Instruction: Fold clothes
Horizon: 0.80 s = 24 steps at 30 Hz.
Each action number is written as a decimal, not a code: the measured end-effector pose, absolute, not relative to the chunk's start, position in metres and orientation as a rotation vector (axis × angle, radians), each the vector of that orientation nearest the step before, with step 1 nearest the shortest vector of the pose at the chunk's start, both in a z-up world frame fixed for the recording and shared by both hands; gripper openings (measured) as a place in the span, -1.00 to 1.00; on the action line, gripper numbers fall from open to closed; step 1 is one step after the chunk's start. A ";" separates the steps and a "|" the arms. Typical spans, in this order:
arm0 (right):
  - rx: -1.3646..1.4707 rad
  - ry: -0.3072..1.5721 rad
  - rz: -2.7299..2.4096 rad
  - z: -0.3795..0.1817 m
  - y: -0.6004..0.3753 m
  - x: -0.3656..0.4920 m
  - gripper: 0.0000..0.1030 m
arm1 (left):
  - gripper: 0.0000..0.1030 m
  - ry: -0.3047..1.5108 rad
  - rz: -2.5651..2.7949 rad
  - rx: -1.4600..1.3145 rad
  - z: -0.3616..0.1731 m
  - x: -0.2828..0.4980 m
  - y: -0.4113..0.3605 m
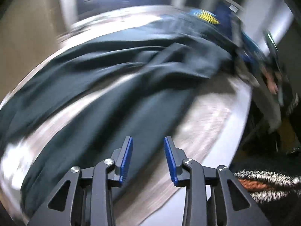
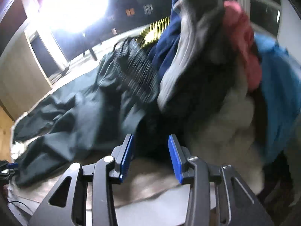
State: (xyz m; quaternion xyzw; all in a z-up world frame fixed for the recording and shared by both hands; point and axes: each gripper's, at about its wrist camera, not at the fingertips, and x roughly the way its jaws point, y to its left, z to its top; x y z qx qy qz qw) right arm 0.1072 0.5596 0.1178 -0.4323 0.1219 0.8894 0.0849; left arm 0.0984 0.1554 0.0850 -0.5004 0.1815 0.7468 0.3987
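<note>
Both views motion-blurred. Left view, left to right: dark pants lie spread and wrinkled across the counter, legs running toward the left gripper, whose fingers are spread with nothing between them, hovering over one leg. Further right, a pile of other clothes sits at the counter's far end, touching the pants' top.

Right view: the pants sit at left, crumpled, waistband up against the pile (navy, grey, pink, blue, cream pieces). The right gripper is low over the counter near the pile's foot, fingers spread, empty.

Step looks like early layout: pants pulled out but not flattened, no fold made. Next move likely calls for pinching the waistband and a leg hem, tugging clear of the pile, smoothing flat.
</note>
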 end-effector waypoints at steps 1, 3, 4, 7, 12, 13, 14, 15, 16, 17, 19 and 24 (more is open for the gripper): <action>-1.289 0.315 2.686 0.121 0.558 0.100 -0.27 | -0.32 0.507 1.860 -1.245 0.081 0.102 0.177; -1.287 0.101 2.745 0.126 0.544 0.081 -0.15 | -0.31 0.594 1.834 -1.221 0.072 0.108 0.205; -1.283 -0.030 2.767 0.129 0.535 0.071 -0.07 | -0.31 0.620 1.834 -1.224 0.067 0.109 0.209; -1.324 -0.249 2.729 0.121 0.527 0.051 -0.04 | -0.31 0.665 1.837 -1.257 0.053 0.109 0.218; -1.311 -0.234 2.851 0.132 0.532 0.040 -0.04 | -0.31 0.604 1.897 -1.343 0.038 0.099 0.212; -1.306 -0.214 2.877 0.135 0.535 0.036 -0.02 | -0.31 0.595 1.907 -1.357 0.036 0.097 0.211; -1.310 -0.191 2.892 0.137 0.538 0.032 -0.01 | -0.31 0.588 1.912 -1.363 0.035 0.097 0.210; -1.327 -0.164 2.892 0.136 0.541 0.028 -0.01 | -0.31 0.581 1.916 -1.366 0.035 0.096 0.209; -1.355 -0.146 2.891 0.135 0.543 0.023 0.00 | -0.31 0.574 1.919 -1.368 0.035 0.096 0.208; -1.400 -0.139 2.887 0.132 0.545 0.019 0.09 | -0.31 0.568 1.922 -1.370 0.035 0.096 0.206; -1.490 -0.138 2.867 0.124 0.549 0.012 0.20 | -0.31 0.554 1.928 -1.375 0.036 0.095 0.204; -1.606 -0.266 2.832 0.106 0.549 0.020 0.19 | -0.39 0.520 1.943 -1.387 0.037 0.094 0.199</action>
